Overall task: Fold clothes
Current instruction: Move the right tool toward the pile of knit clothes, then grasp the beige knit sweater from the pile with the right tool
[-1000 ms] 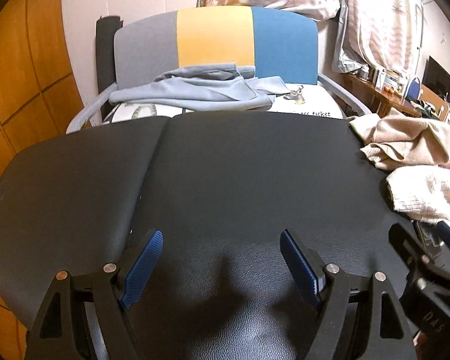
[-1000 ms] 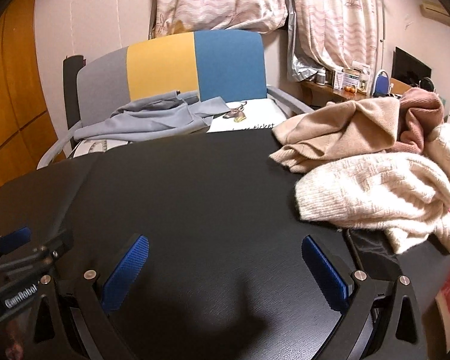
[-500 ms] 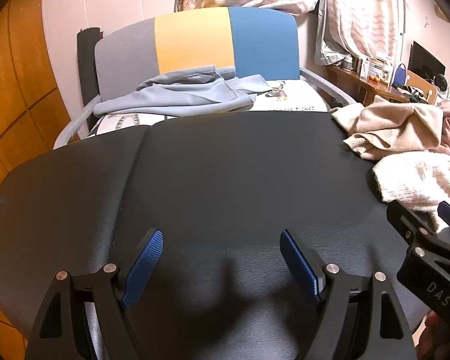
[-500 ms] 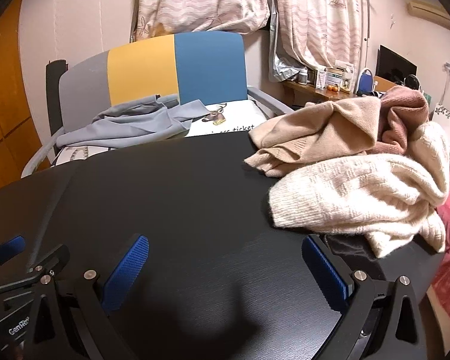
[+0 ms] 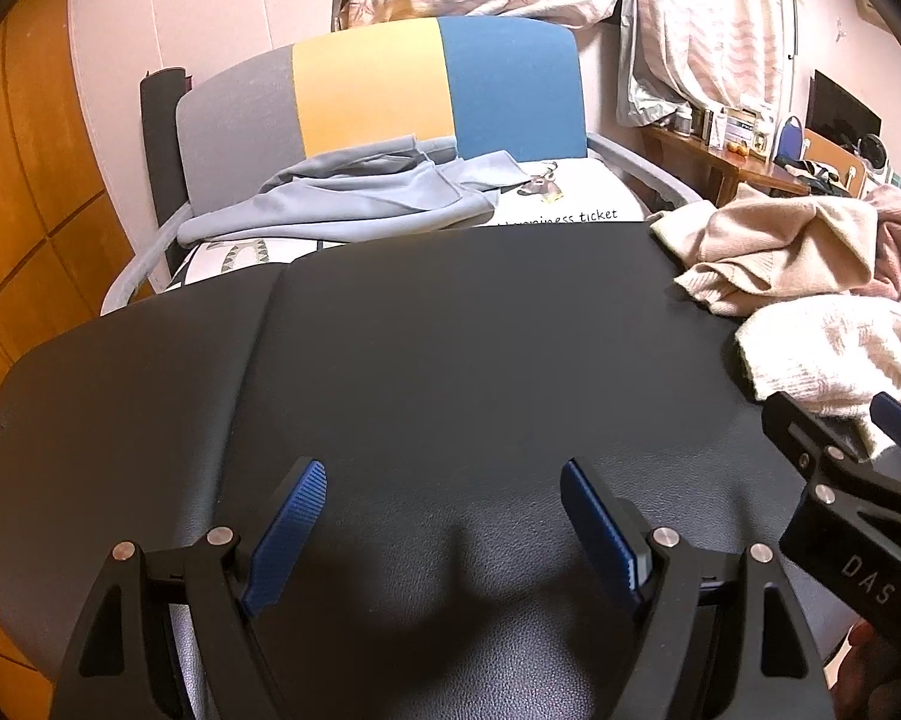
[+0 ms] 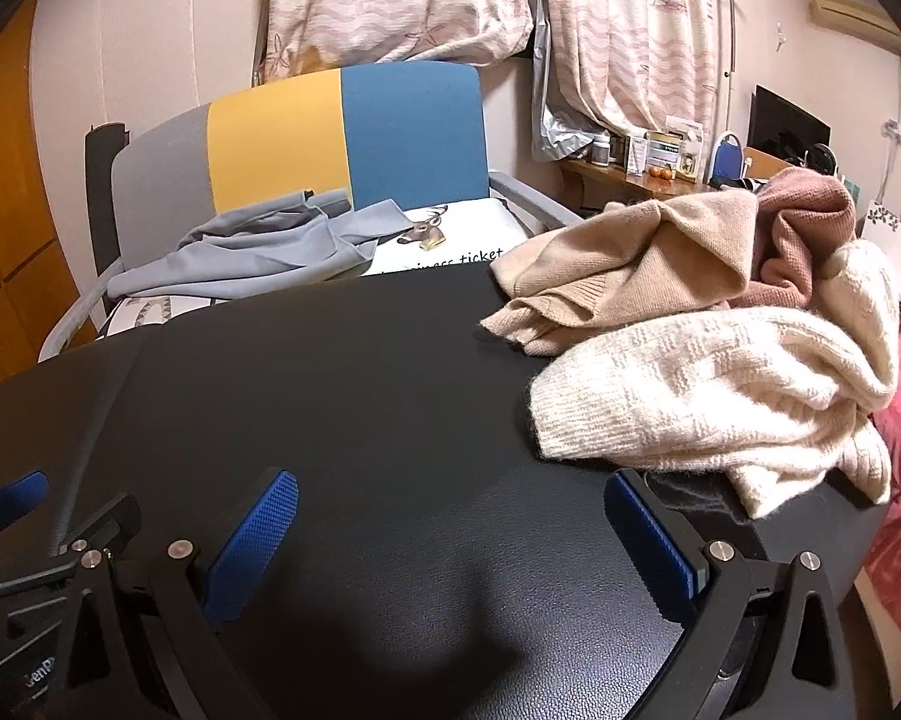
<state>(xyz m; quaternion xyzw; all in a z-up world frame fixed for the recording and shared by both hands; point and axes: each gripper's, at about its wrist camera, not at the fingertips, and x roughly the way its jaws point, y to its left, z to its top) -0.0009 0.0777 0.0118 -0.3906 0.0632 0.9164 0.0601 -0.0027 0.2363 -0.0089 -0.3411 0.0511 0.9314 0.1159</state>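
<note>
I have both grippers hovering low over the near edge of the black table point(image 5: 450, 360), and neither holds anything: my left gripper point(image 5: 441, 516) has its jaws spread wide, and my right gripper point(image 6: 450, 531) is spread the same way. As I judge it, the folding has not begun. The clothes lie in a rumpled heap at the table's right edge: a cream knit sweater point(image 6: 714, 396) nearest me, a beige sweater point(image 6: 630, 258) behind it, and a pink garment point(image 6: 804, 222) bunched at the back. None shows a neat fold. The middle of the table is bare. A grey-blue garment point(image 5: 354, 204) lies crumpled on the chair point(image 5: 366, 84) beyond the far edge.
</note>
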